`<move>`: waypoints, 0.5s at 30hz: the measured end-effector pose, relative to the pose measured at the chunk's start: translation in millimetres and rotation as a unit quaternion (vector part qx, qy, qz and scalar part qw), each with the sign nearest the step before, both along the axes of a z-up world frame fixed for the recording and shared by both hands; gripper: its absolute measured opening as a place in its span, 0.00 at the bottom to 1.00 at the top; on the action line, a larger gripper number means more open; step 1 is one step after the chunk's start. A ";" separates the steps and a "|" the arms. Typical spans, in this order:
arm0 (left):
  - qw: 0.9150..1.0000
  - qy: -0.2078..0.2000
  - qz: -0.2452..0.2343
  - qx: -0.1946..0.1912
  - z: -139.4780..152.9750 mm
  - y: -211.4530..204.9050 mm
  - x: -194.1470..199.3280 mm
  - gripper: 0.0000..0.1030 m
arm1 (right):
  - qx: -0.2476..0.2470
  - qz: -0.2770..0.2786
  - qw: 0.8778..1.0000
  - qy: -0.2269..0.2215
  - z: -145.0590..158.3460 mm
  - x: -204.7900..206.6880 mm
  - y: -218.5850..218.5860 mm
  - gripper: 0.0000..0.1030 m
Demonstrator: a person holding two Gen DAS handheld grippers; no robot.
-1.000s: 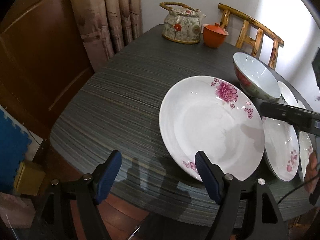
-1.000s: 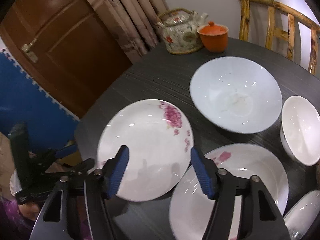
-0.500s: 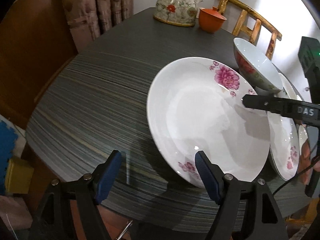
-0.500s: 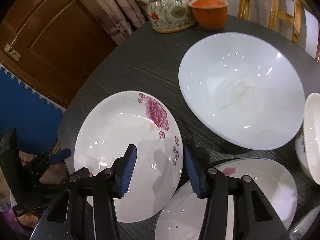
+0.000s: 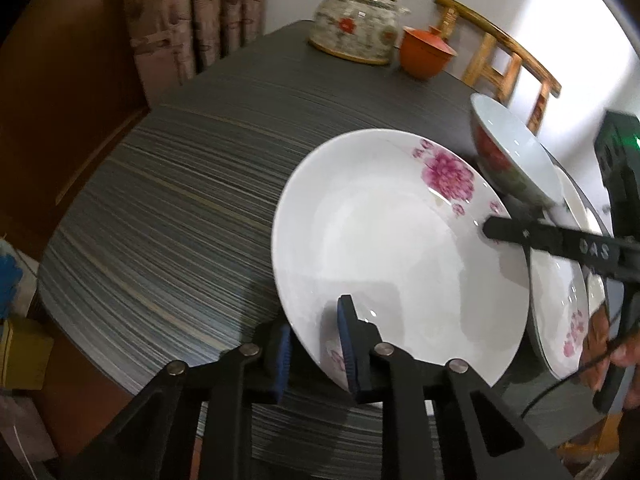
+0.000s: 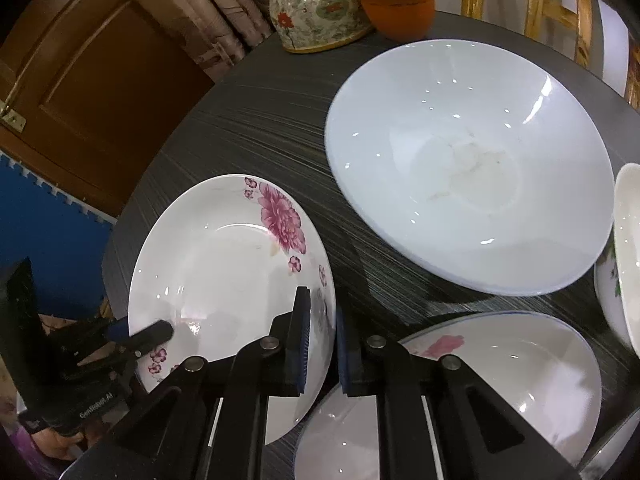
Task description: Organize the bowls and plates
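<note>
Right wrist view counts two flowered plates, one large white bowl, one small bowl at the right edge, a teapot and an orange cup on the dark table. Both grippers grip the same plate, which stands just beside the second plate. The right gripper has just closed its jaws on the plate's near-right rim; the left gripper has just closed on the opposite rim.
</note>
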State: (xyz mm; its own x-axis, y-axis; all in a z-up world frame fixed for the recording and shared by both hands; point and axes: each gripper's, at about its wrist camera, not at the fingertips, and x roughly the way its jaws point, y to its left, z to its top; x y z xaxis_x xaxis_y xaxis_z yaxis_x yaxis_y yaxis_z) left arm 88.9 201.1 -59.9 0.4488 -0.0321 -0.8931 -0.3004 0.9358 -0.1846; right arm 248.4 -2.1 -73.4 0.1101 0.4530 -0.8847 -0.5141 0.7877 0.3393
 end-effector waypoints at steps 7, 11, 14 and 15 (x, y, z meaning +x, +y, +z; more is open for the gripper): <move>0.999 -0.011 0.033 0.011 7.3 26.7 4.2 0.18 | 0.018 0.002 1.000 0.005 0.1 -1.2 17.7 0.12; 0.999 -0.009 0.042 0.014 5.4 32.3 7.0 0.18 | 0.026 0.000 1.000 0.003 1.8 2.0 30.5 0.12; 0.999 -0.005 0.044 0.017 2.8 32.8 6.2 0.18 | 0.026 -0.002 1.000 0.004 0.3 4.6 36.8 0.12; 0.999 -0.007 0.046 0.018 2.6 33.2 5.8 0.18 | 0.025 -0.002 1.000 0.005 -0.9 5.6 38.5 0.12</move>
State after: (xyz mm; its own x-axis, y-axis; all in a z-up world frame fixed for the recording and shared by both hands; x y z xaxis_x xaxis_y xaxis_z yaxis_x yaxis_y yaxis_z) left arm 94.7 234.3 -57.3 0.4601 0.0416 -0.8869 -0.3827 0.9107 -0.1558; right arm 254.0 36.4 -74.3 0.1035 0.4970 -0.8616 -0.5068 0.7717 0.3843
